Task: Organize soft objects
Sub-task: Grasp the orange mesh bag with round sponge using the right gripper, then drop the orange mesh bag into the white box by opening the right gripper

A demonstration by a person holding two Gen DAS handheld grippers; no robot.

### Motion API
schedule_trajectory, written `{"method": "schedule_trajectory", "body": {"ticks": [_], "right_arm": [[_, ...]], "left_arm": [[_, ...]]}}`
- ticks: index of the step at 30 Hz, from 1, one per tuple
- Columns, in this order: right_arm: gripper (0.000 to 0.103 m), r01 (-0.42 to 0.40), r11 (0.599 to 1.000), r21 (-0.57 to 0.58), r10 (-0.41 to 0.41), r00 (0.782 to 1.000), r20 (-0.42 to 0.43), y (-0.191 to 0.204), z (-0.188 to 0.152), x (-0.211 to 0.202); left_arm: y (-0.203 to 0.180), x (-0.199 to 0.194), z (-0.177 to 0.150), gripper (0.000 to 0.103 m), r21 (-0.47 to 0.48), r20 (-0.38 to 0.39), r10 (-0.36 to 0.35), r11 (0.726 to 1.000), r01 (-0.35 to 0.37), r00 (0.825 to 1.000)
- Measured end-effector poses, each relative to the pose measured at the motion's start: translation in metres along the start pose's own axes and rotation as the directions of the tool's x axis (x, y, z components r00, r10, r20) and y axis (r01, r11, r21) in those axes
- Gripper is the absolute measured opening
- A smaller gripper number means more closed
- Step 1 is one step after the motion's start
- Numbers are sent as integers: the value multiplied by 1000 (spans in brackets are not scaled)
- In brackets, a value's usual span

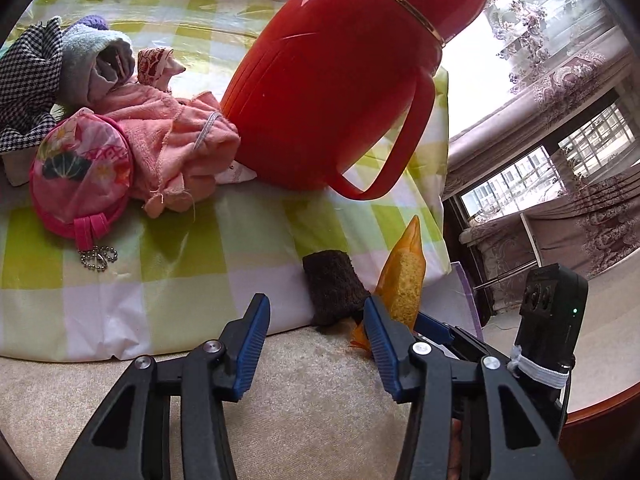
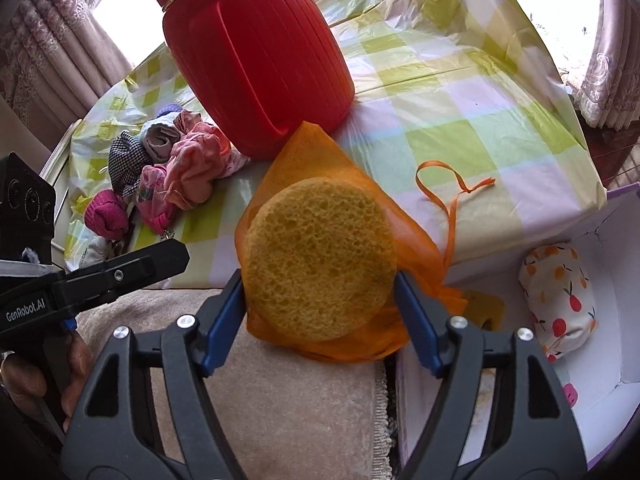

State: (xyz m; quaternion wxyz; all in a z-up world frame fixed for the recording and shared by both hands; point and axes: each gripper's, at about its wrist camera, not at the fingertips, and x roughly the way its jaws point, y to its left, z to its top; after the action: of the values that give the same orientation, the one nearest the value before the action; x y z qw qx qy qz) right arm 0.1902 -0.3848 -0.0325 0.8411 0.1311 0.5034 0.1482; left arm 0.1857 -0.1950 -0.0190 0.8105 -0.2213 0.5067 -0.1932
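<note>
Nearest the right wrist camera, the right gripper (image 2: 320, 304) is clenched on a round yellow sponge disc inside a sheer orange mesh pouch (image 2: 320, 264), its blue pads pressing the disc at nine and three o'clock, so this piece is in hand and off the table. At about four o'clock from it lies an open white cardboard box with a lilac rim (image 2: 624, 264), which already holds a white fabric bundle printed with cherries and oranges (image 2: 560, 300); one item at least looks sorted, and the sponge seems bound there next. The left gripper (image 1: 316, 336) is released, its jaws apart with nothing between them, and a dark brown knitted roll (image 1: 332, 288) lies just beyond it at one o'clock on the edge of the green-and-white checked tablecloth (image 1: 180, 260). Farther off at ten o'clock waits the unsorted heap: a pink floral zip purse (image 1: 80, 172), a crumpled pink terry cloth (image 1: 180, 140) and a black-and-white houndstooth cloth (image 1: 28, 80), beside a tall red plastic thermos jug (image 1: 340, 80). Most of the job remains.
</note>
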Motion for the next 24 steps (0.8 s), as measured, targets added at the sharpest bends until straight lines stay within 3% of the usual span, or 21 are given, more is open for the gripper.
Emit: {"method": "schedule_trajectory", "body": {"ticks": [9, 11, 13, 24], "right_arm": [[90, -31, 997, 70, 33, 999, -25, -21, 3, 11], [90, -44, 997, 67, 45, 999, -12, -23, 3, 10], [83, -51, 997, 61, 52, 998, -17, -23, 3, 11], [83, -12, 996, 87, 9, 999, 37, -50, -3, -22]], "left_arm": [[-2, 15, 3, 50, -4, -32, -8, 1000, 8, 999], [-2, 17, 3, 50, -6, -36, -6, 1000, 6, 999], [-3, 19, 4, 49, -6, -39, -5, 1000, 5, 999], [-24, 54, 13, 46, 13, -110, 45, 999, -44, 993]]}}
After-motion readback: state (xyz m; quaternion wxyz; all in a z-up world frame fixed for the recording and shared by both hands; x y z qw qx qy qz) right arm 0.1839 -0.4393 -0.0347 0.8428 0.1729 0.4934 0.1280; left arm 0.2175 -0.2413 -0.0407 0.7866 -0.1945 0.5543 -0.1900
